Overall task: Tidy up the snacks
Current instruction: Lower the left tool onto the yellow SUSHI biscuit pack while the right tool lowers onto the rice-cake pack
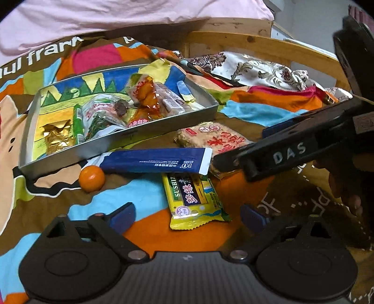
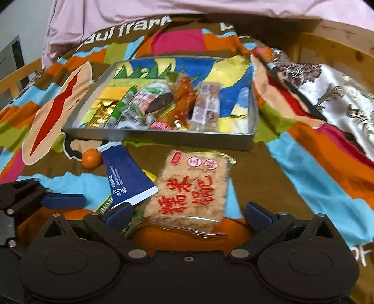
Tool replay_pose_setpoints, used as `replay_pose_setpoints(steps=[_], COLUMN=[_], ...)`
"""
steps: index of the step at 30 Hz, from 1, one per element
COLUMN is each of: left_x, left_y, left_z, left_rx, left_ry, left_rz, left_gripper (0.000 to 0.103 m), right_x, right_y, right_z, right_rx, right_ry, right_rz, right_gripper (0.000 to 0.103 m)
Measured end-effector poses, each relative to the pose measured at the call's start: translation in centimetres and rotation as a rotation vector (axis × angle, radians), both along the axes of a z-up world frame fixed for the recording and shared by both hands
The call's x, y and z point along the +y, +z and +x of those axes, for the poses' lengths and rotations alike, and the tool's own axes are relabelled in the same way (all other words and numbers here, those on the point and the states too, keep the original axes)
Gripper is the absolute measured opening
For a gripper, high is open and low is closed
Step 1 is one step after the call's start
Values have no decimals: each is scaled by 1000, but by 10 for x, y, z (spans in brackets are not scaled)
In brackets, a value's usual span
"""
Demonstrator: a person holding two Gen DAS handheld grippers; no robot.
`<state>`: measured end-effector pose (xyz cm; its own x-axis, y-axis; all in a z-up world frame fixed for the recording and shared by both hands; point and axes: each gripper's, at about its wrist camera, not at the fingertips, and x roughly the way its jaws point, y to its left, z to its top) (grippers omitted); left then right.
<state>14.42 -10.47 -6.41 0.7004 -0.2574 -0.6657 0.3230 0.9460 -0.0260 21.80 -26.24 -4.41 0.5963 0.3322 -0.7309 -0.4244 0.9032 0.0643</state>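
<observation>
A metal tin tray (image 1: 149,134) (image 2: 187,140) on a colourful blanket holds several wrapped snacks. In front of it lie a rice cracker pack (image 1: 210,138) (image 2: 194,191), a long blue packet (image 1: 154,161) (image 2: 126,180), a yellow-green seaweed pack (image 1: 194,201) and a small orange (image 1: 91,179) (image 2: 91,159). My left gripper (image 1: 187,214) is open, with the seaweed pack between its fingers. My right gripper (image 2: 188,211) is open, its fingers either side of the cracker pack's near end. In the left wrist view the right gripper (image 1: 236,161) reaches over the cracker pack.
A patterned silk cloth (image 1: 264,70) (image 2: 339,93) lies bunched at the right. A wooden bed rail (image 1: 257,44) (image 2: 332,42) curves behind it. A pink pillow (image 1: 116,21) (image 2: 163,9) lies at the back. The left gripper's finger (image 2: 63,201) shows at the right wrist view's left.
</observation>
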Motion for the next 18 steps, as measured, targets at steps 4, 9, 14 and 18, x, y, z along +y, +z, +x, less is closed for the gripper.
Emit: replay_pose_setpoints(steps=[4, 9, 14, 18], left_x=[1, 4, 4, 5], left_y=[-5, -5, -4, -3], left_z=[6, 7, 5, 2], left_rx=[18, 13, 3, 1], left_ry=[-12, -7, -14, -8], left_rz=[-15, -40, -43, -42], left_gripper=[84, 72, 60, 60], right_x=[-3, -10, -16, -14], right_y=[-2, -4, -2, -3], right_z=[3, 2, -2, -6], right_rx=[11, 20, 9, -20], right_ry=[-8, -20, -22, -2], right_rz=[10, 13, 25, -10], right_gripper=[101, 86, 84, 85])
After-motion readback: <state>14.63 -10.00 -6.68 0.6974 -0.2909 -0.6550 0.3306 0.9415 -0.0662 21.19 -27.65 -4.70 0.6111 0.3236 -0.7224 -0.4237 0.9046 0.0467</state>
